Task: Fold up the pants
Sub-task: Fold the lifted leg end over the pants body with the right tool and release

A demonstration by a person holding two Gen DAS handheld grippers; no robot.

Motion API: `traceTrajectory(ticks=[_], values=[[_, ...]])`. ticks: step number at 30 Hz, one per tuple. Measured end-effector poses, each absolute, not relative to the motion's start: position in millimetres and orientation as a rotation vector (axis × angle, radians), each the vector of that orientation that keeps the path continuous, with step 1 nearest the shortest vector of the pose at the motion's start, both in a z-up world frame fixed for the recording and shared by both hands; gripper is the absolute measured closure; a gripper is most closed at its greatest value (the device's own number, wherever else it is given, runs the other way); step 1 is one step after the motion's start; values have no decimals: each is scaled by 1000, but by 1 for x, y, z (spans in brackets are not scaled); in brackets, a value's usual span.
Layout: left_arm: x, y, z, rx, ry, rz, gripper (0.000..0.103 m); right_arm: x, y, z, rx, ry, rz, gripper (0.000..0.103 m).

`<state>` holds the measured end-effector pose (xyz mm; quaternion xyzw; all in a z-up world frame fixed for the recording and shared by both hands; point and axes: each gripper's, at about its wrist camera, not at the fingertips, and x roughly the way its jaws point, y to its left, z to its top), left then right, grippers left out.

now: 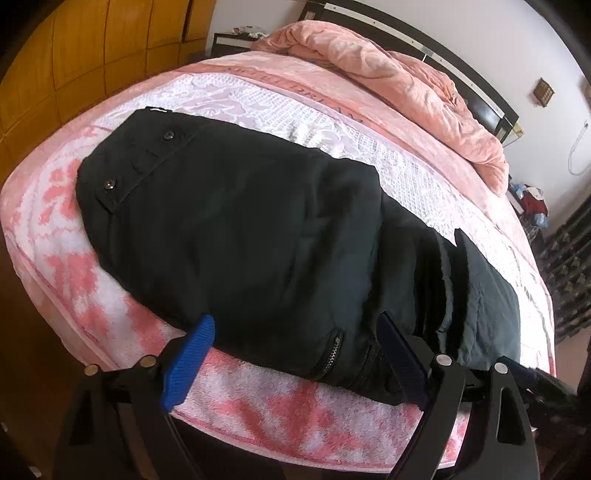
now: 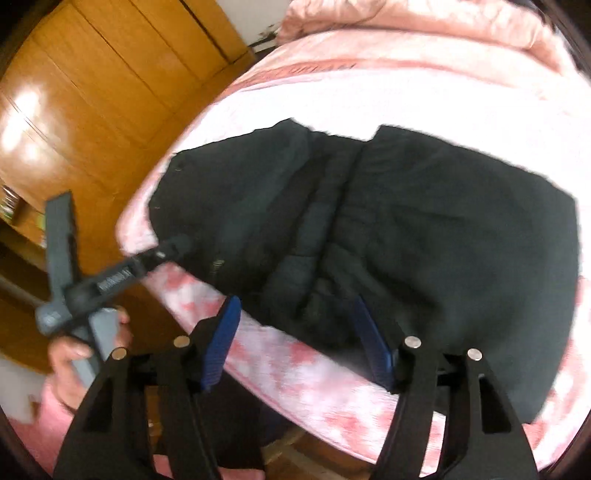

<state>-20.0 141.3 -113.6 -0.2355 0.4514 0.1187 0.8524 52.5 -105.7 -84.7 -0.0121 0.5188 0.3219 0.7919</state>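
The black pants point(image 1: 240, 229) lie folded on the pink bed point(image 1: 258, 417), near its front edge. The left gripper point(image 1: 295, 343) and right gripper point(image 2: 295, 332) hover over the pants, fingers apart, holding nothing.

We see a bed point(image 1: 258, 417) under a pink-and-white blanket point(image 1: 66, 280), a crumpled pink quilt point(image 1: 399, 85) by its dark headboard point(image 1: 476, 94), wooden wardrobe doors point(image 1: 85, 55) alongside, and a white wall point(image 1: 461, 29).

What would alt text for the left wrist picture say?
Black pants lie folded on a pink and white blanket covering a bed, waistband buttons to the left. The open left gripper, with blue fingers, straddles their near edge; a rumpled pink duvet lies behind.
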Motion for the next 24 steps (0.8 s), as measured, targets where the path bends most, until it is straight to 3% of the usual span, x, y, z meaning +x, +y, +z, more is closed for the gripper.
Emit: traceTrajectory(ticks=[5,11,12,13,14,24], values=[[-17,138,-112,-467,953,238,13,50,-92,-102,-102,1135,644,38],[-18,137,-111,-435,955,244,13,60,-84,-124,-151,1165,566,56],[-18,138,-112,-438,955,248,13,62,-87,-126,-122,1182,587,68],[-19,140,-113,-442,956,249,13,64,-89,-127,-101,1200,597,87],[-19,142,-115,-446,958,249,13,66,-91,-128,-77,1214,601,91],[-25,153,-122,-478,962,261,13,50,-77,-73,-62,1086,735,97]])
